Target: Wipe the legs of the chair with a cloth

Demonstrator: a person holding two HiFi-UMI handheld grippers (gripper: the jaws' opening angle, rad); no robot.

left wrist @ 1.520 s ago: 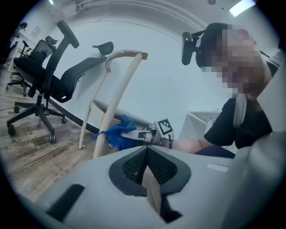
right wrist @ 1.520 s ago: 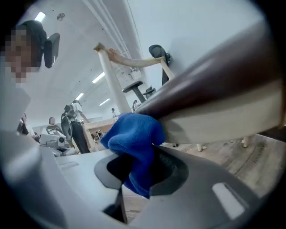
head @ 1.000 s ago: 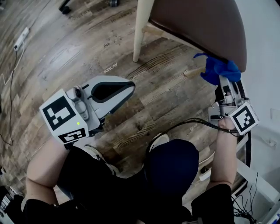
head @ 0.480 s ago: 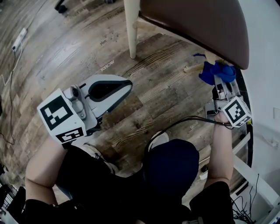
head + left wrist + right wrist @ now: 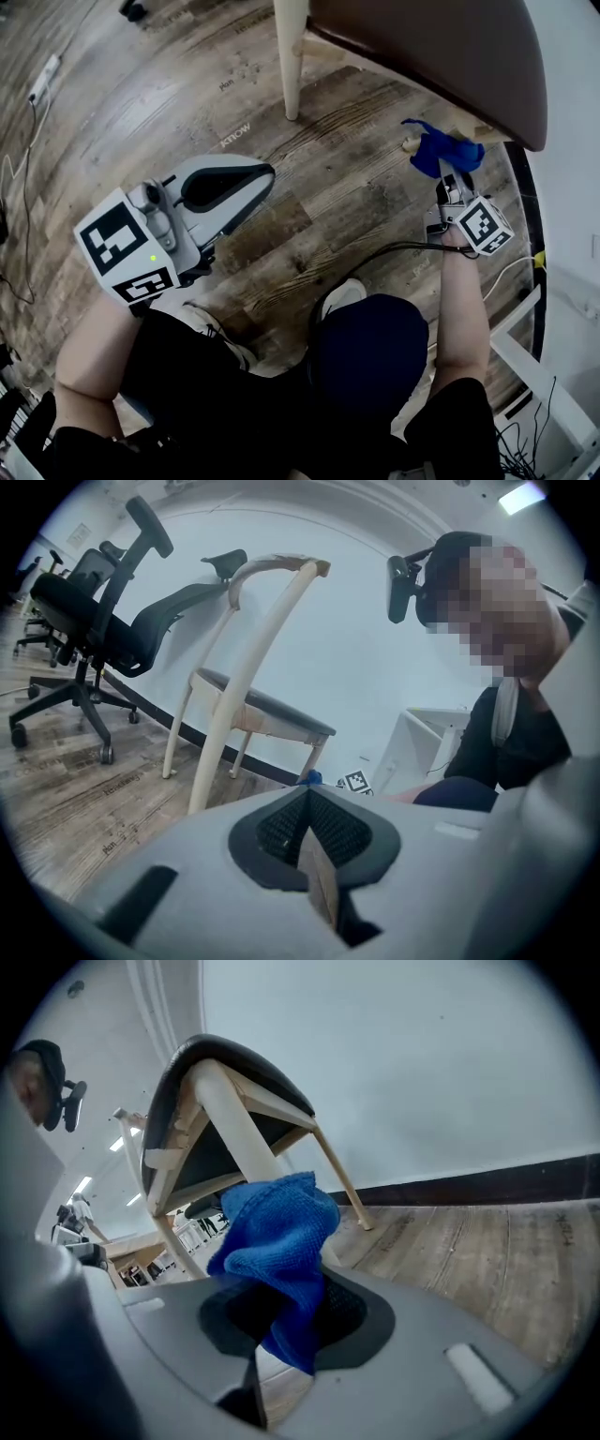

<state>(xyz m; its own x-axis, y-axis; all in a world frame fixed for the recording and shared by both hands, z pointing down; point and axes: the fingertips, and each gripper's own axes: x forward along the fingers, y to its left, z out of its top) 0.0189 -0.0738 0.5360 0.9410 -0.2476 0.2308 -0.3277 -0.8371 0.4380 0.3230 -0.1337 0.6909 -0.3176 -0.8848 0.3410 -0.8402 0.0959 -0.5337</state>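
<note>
A chair with a brown seat (image 5: 441,47) and cream legs stands at the top of the head view. One front leg (image 5: 289,58) is planted on the wood floor. My right gripper (image 5: 444,174) is shut on a blue cloth (image 5: 439,148), which lies against the lower part of another leg near its foot (image 5: 410,143). In the right gripper view the blue cloth (image 5: 278,1232) bunches out of the jaws just in front of that cream leg (image 5: 236,1133). My left gripper (image 5: 265,176) hangs shut with nothing in it, away from the chair, at the left. The left gripper (image 5: 307,841) view shows the whole chair (image 5: 251,705).
A black office chair (image 5: 94,621) stands to the left on the wood floor. A power strip (image 5: 45,80) and cables lie at the far left. White furniture (image 5: 530,361) and wires sit at the lower right beside the wall. My knees and a shoe (image 5: 339,300) are below.
My right gripper has carried the cloth down along the chair leg, closer to its foot. The left gripper has drifted slightly and stays shut.
</note>
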